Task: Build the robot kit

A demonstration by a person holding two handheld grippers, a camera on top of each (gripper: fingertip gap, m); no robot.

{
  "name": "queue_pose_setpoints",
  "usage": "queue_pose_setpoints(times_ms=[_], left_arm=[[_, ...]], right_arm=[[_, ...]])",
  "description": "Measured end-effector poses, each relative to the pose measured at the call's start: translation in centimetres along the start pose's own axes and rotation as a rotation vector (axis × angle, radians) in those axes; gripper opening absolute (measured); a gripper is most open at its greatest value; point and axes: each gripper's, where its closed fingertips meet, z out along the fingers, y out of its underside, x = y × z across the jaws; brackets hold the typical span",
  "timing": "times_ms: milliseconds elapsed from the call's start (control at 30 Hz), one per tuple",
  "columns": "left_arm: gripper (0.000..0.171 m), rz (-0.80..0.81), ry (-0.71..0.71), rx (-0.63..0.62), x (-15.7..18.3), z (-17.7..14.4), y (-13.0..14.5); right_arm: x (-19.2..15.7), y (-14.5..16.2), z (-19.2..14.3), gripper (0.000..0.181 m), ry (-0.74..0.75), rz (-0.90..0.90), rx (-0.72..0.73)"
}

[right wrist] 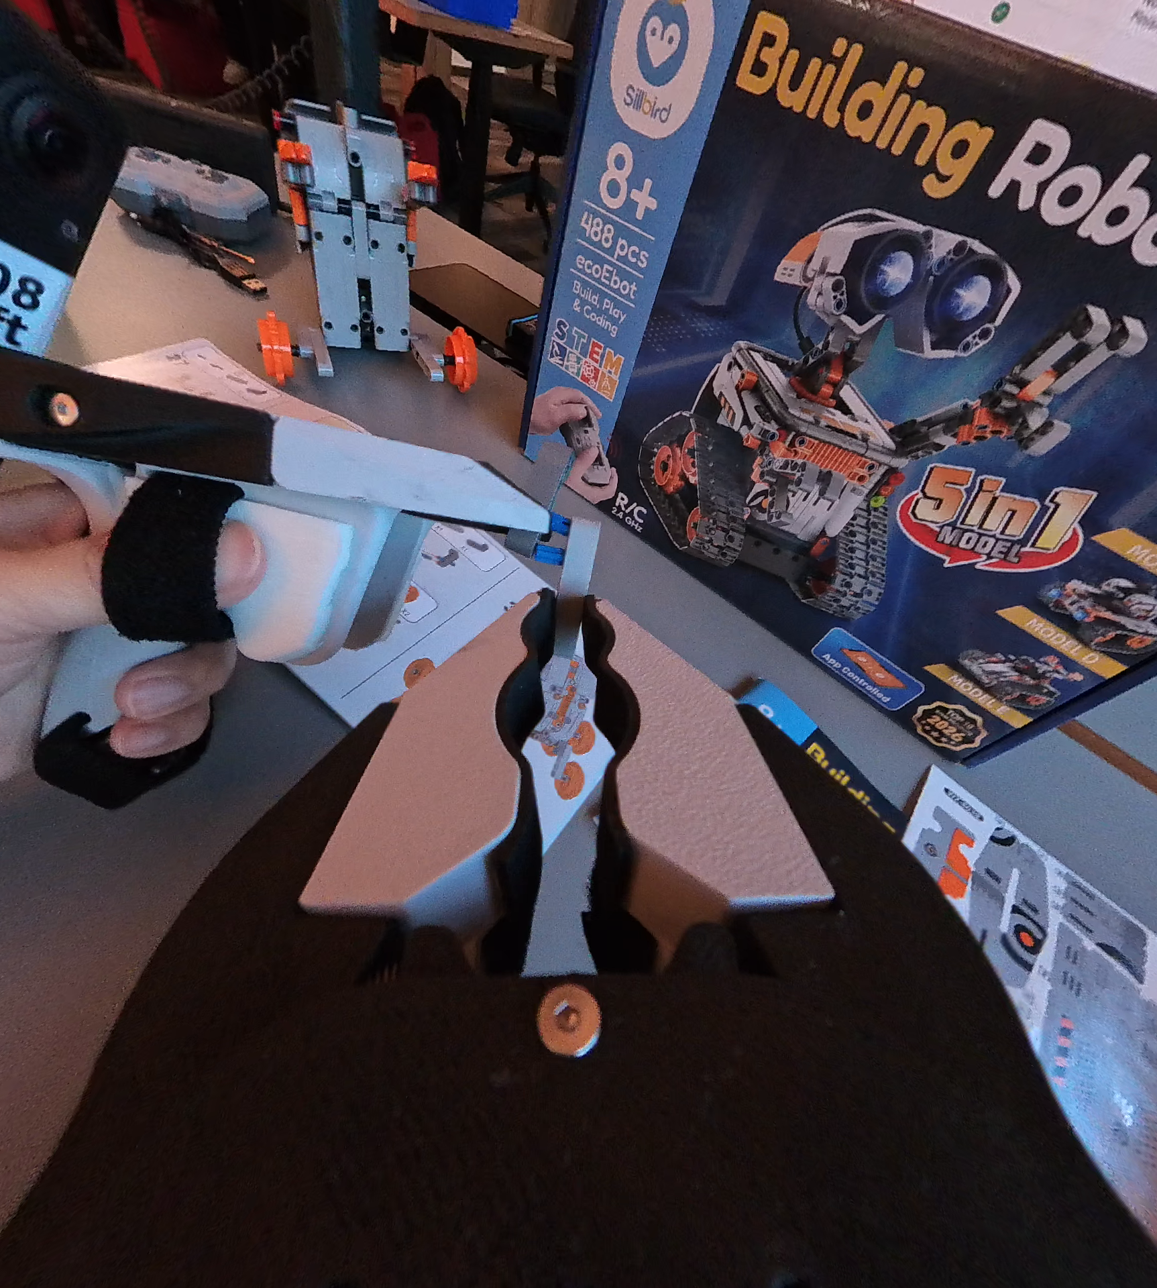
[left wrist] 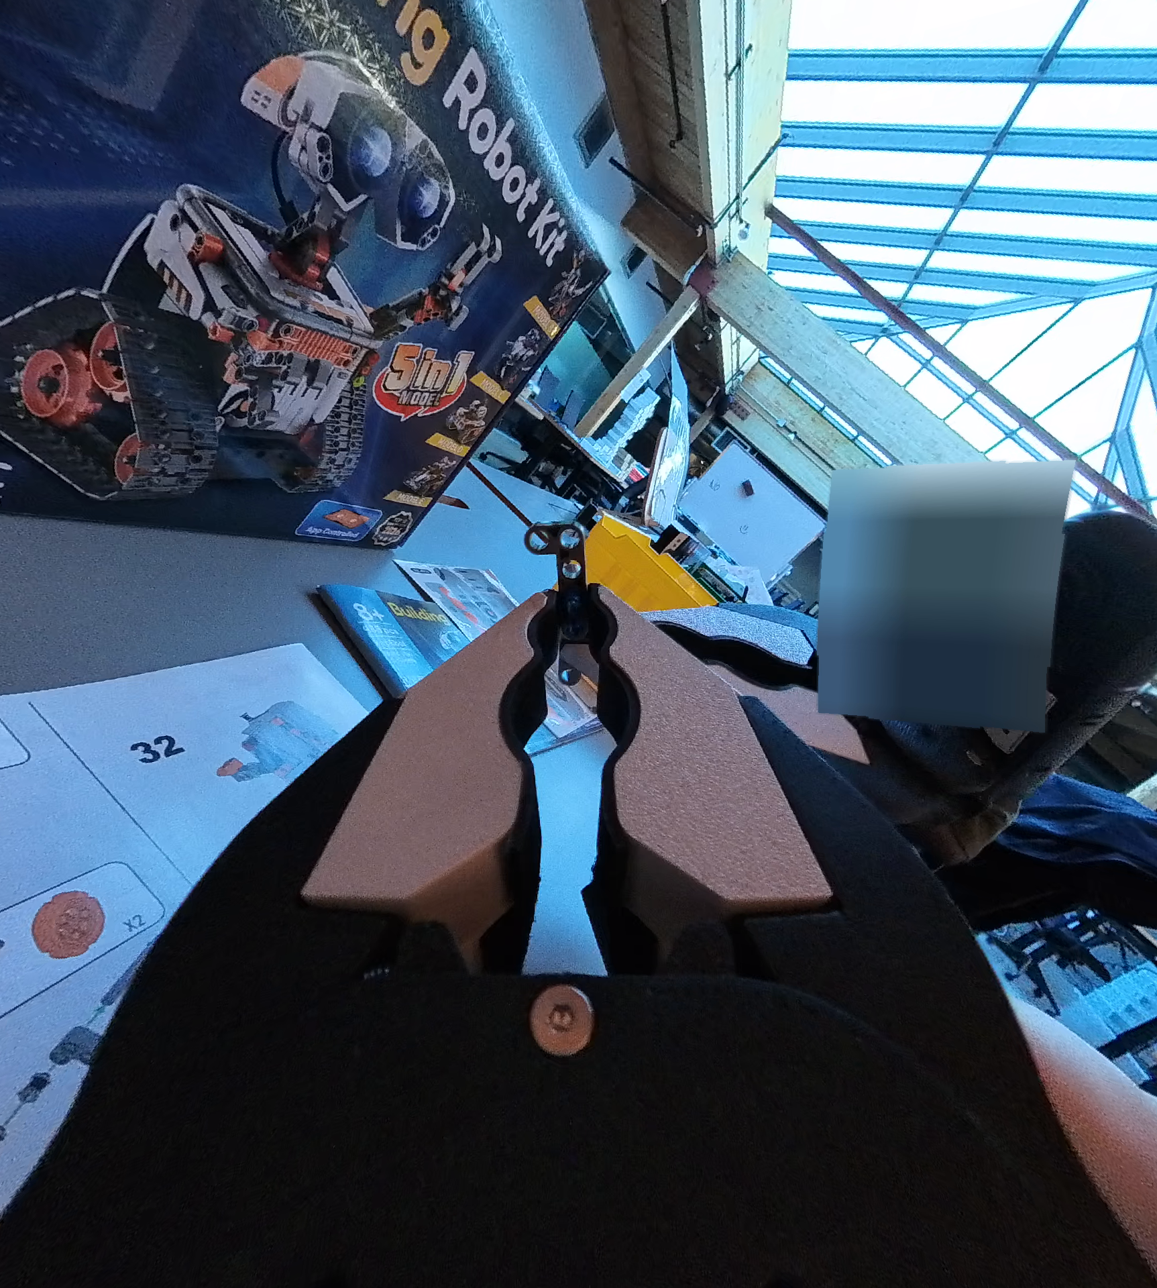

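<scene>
My left gripper (left wrist: 572, 601) is shut on a small grey connector with blue pins (right wrist: 547, 542). It also shows in the right wrist view (right wrist: 539, 524), coming in from the left in a person's hand. My right gripper (right wrist: 565, 601) is shut on the lower end of a thin grey beam (right wrist: 579, 557), which stands upright. The blue pins meet the side of this beam near its top. In the left wrist view the beam (left wrist: 568, 554) shows its row of holes just beyond my fingertips. Both grippers are above the grey table (right wrist: 108, 906).
A large dark-blue kit box (right wrist: 910, 418) stands upright along the table's far side. An open instruction booklet (left wrist: 108, 801) lies under the grippers. A part-built grey and orange model (right wrist: 359, 237), a grey remote (right wrist: 192, 192), a sticker sheet (right wrist: 1049, 941) and a yellow bin (left wrist: 638, 564) are nearby. My two grippers' fingertips are within a few centimetres of each other.
</scene>
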Motion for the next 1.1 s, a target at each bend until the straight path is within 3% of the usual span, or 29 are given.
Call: queue_pose_setpoints(times_ms=[267,533,1100], left_arm=[[0.004,0.004,0.002,-0.035,0.0,-0.2,0.0],[0.004,0.119,-0.051,-0.048,0.1,-0.4,-0.1],[0.005,0.142,-0.054,0.02,0.8,-0.6,-0.7]], right_arm=[[0.1,-0.1,0.0,0.005,-0.03,-0.124,0.042],[-0.4,-0.4,0.0,0.005,-0.005,-0.215,0.042],[-0.5,-1.3,-0.3,0.005,0.039,-0.238,0.096]])
